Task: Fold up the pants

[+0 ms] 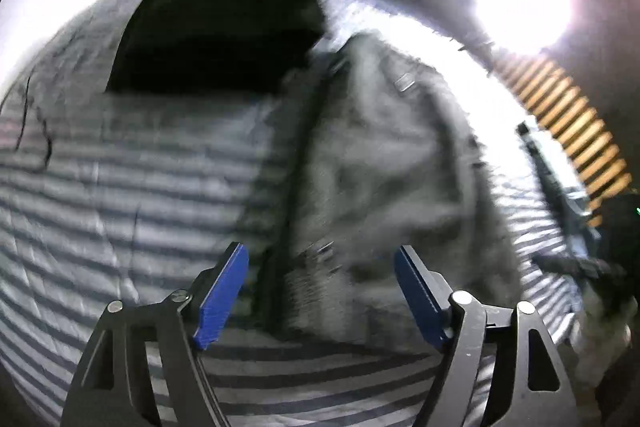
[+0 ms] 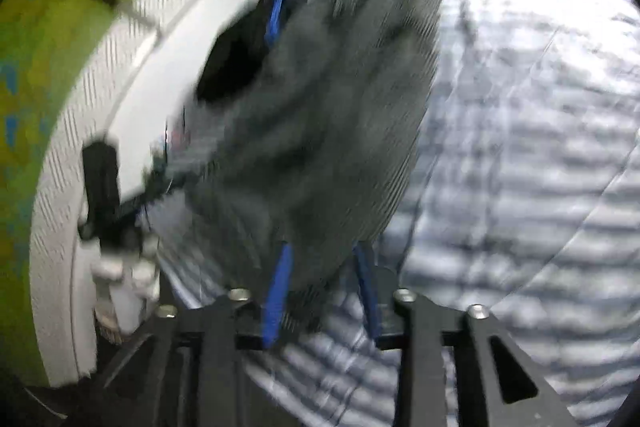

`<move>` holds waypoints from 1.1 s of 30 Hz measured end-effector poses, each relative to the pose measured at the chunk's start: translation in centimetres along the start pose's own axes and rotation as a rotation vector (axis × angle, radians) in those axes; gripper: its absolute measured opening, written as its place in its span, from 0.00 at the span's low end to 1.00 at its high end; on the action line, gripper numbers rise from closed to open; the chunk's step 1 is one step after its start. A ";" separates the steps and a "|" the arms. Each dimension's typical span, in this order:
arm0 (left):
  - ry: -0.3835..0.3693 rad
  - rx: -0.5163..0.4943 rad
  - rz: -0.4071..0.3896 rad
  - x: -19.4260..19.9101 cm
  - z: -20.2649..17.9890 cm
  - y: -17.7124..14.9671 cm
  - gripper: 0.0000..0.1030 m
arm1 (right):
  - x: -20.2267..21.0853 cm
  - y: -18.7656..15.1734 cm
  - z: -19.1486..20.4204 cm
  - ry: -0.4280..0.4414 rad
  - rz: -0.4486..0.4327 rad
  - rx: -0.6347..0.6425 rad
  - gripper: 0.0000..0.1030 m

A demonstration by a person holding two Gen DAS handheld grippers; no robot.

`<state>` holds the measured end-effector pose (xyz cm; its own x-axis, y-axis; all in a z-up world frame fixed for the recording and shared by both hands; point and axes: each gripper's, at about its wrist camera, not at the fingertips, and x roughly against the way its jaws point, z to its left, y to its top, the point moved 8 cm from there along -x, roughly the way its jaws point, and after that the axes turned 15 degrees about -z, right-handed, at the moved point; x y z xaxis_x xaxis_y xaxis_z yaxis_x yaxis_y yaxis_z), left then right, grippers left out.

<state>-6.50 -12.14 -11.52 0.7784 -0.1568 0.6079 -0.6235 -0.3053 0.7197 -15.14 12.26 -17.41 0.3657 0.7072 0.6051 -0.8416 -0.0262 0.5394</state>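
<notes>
grey pants point(image 1: 372, 155) lie bunched on the striped bedsheet point(image 1: 132, 179), just ahead of my left gripper point(image 1: 320, 291), whose blue pads stand wide apart with nothing pressed between them. my right gripper point(image 2: 324, 291) is closed on the near edge of the pants point(image 2: 320, 131), the cloth pinched between its pads and trailing away from me toward the other gripper at the far side. both views are smeared by motion, so i think that held edge is a hem or cuff, but i cannot be sure.

to do this step well i should keep the right pinch firm, bring the left gripper down onto a matching edge, and pull the fabric flat before laying one half over the other, so no crease gets trapped.

no basket, box or other container shows in either view; a black patch point(image 1: 216, 39) sits on the bed beyond the pants, and i cannot tell what it is.
</notes>
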 end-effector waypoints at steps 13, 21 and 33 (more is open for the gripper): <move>-0.081 0.028 0.143 -9.3 -3.8 -0.7 0.87 | -8.3 6.4 -3.3 -0.134 -0.107 0.071 0.33; -0.098 -0.002 0.014 -6.1 -6.6 2.5 0.87 | -4.1 8.8 -3.8 -0.086 -0.139 0.073 0.38; -0.325 -0.012 0.036 -12.4 -16.6 5.0 0.86 | -10.6 21.0 -11.4 -0.139 -0.202 -0.163 0.41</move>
<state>-20.43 3.83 -9.90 0.7371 -0.4594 0.4957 -0.6505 -0.2835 0.7046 -41.26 12.29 -19.14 0.5741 0.5827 0.5752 -0.7946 0.2270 0.5631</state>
